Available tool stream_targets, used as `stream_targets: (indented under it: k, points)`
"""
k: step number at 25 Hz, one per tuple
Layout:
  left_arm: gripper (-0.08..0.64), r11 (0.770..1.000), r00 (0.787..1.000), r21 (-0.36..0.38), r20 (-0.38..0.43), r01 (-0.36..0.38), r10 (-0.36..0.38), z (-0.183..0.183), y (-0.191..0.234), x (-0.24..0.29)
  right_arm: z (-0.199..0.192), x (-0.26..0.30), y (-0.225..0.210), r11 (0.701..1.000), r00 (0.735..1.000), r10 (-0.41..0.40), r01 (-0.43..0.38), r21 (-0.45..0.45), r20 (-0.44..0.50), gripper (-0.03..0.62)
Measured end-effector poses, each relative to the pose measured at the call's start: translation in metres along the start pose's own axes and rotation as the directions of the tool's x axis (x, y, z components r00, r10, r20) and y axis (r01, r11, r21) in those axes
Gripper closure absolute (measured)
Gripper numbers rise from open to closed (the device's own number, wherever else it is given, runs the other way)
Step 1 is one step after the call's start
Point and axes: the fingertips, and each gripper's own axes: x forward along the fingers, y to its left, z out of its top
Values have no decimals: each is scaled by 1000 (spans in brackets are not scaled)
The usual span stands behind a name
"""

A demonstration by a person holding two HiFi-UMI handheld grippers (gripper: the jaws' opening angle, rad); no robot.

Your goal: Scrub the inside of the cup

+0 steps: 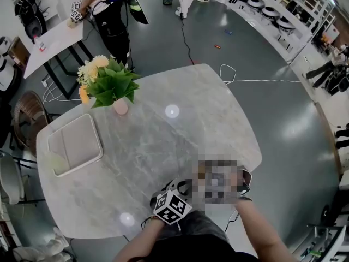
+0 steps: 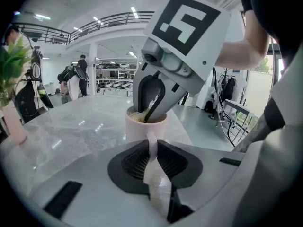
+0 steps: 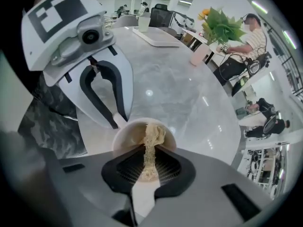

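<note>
A pale pink cup (image 2: 144,126) stands on the marble table (image 1: 163,135), close to its near edge. My left gripper (image 2: 152,149) is shut on the cup's handle (image 2: 152,143), which sticks up between the two black pads. My right gripper (image 3: 147,162) points steeply down over the cup (image 3: 142,134) and is shut on a beige fibrous scrubber (image 3: 150,143). The scrubber's free end hangs inside the cup, against the inner wall. In the left gripper view the right gripper (image 2: 151,112) dips its jaws into the cup's mouth. The cup's bottom is hidden.
A pink vase of yellow flowers (image 1: 120,105) and a white tray (image 1: 73,143) sit on the table's far left side. The table's rounded edge (image 1: 256,162) is just right of my hands. A person (image 1: 106,10) stands at another table beyond. Cables lie on the floor.
</note>
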Motion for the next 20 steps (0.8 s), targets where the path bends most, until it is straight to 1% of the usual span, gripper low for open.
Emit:
stream_targets:
  k: [1,2,4,5,6,7,9,11,12,14,15,17,20]
  points:
    - [499,1000,1000,-3,-1,-2,2,0,1,0,2,0,2,999,999,47,-47,26,7,532]
    - [499,1000,1000,-4,-3,-4,4,-1,1,0,5,-1,6,992,993,110,-112,61,30,532]
    - [499,1000,1000,-2,-7,-9,9,-2,1,-1,10,-8,12,961,968,231,-243,130,102,532]
    - [499,1000,1000,1,-9,-11,11,-2,0,-1,10,-13,13,946,955,265,-284,155,134,532]
    - [499,1000,1000,3,-10,-11,11,-2,0,-2,9,-18,13,939,949,274,-299,172,155,532]
    - [499,1000,1000,5,-10,-11,11,-1,0,-1,7,-23,11,940,952,263,-290,182,160,532]
    - [499,1000,1000,4,-10,-12,12,-1,0,-1,4,-26,5,961,971,199,-220,170,129,532]
    - [499,1000,1000,5,-11,-11,11,-1,0,-1,2,-21,0,987,992,118,-123,101,54,532]
    - [499,1000,1000,6,-11,-9,9,-1,0,-1,1,-17,0,995,996,85,-86,57,13,532]
    - [499,1000,1000,10,-12,-6,6,-1,0,-1,0,-8,3,998,998,55,-55,-4,-44,532]
    - [499,1000,1000,11,-13,-6,6,-1,-1,-1,1,-4,6,998,997,63,-64,-7,-49,532]
    - [499,1000,1000,10,-13,-6,6,0,-1,-1,3,-1,10,991,992,124,-123,43,-19,532]
    - [499,1000,1000,-1,-14,-12,12,0,1,-1,10,-7,13,959,967,243,-252,130,77,532]
